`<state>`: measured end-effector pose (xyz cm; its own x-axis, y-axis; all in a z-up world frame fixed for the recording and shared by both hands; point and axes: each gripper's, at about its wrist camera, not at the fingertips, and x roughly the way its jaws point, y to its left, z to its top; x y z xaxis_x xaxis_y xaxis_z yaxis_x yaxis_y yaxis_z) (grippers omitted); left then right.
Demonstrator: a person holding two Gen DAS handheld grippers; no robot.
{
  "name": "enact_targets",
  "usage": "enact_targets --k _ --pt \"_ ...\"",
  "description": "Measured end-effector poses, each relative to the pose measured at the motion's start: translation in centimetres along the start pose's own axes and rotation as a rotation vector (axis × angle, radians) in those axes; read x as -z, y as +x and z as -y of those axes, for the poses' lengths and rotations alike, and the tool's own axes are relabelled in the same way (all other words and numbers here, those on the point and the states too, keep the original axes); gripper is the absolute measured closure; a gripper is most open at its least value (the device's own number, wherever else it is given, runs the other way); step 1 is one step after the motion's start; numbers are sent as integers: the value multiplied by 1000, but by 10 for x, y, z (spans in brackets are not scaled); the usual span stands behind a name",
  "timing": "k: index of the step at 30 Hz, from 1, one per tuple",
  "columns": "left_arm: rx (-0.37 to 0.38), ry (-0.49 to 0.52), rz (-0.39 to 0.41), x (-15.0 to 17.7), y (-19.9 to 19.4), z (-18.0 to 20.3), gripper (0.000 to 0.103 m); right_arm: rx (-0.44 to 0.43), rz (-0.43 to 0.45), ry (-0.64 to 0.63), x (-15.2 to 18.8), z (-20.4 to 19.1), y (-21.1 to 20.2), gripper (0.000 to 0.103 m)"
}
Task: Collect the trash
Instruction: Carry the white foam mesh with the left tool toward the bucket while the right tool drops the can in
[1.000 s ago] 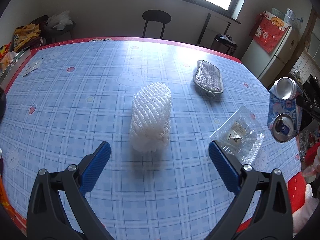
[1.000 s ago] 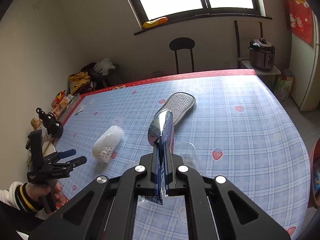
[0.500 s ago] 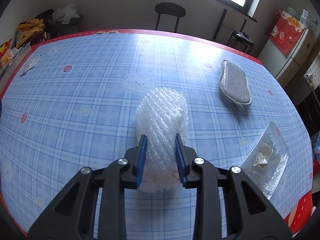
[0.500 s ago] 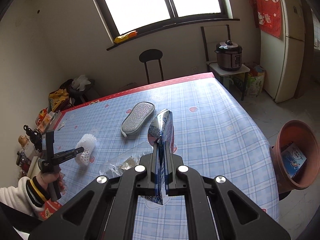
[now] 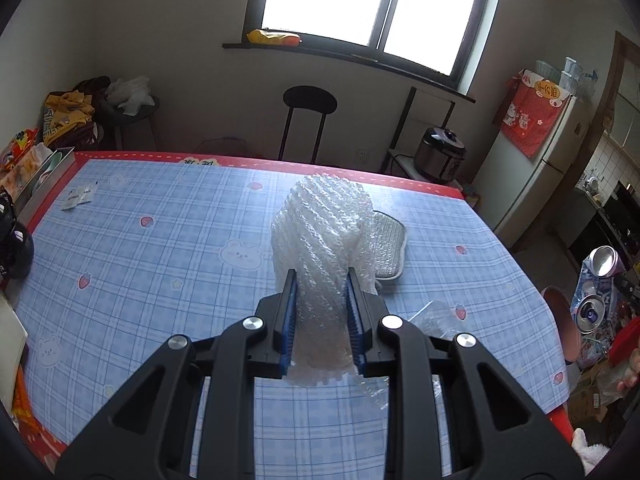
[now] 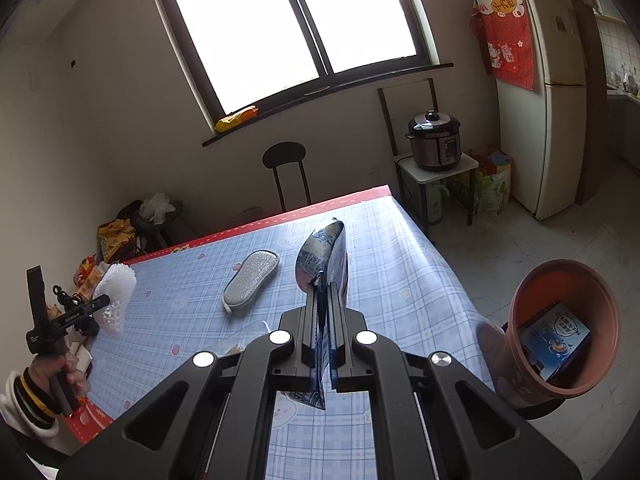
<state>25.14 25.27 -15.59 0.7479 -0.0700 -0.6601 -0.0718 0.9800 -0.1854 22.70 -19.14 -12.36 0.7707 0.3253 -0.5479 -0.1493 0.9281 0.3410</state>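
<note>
The foam net (image 5: 320, 248) is clamped in the left gripper (image 5: 321, 320), raised above the table's (image 5: 160, 248) middle. A pouch (image 6: 322, 264) is pinched in the right gripper (image 6: 324, 320). Both should be carried level to the pot (image 6: 560, 320) off the right edge, then released above it.

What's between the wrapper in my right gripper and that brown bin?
Nothing visible: the right hand-held gripper holds the wrapper above the table, and the brown bin sits off the table's right edge across open air.
</note>
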Motion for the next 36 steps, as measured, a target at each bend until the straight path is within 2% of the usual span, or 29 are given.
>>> enact_targets --k 4,11,16,21,28,36 --pt "61 35 47 -14 -24 53 77 35 51 32 -11 40 -24 96" --pt "150 104 89 -22 -43 149 77 151 127 119 -22 137 -71 96" --pt "191 151 84 -15 -41 210 77 229 158 168 -24 199 -97 96" --pt "215 190 65 -7 -34 261 77 284 144 206 -24 249 -104 96" --pt "215 211 50 2 -22 303 77 318 75 228 -28 292 -89 96" --pt "201 208 36 12 -18 320 77 327 1 252 -24 317 -71 94"
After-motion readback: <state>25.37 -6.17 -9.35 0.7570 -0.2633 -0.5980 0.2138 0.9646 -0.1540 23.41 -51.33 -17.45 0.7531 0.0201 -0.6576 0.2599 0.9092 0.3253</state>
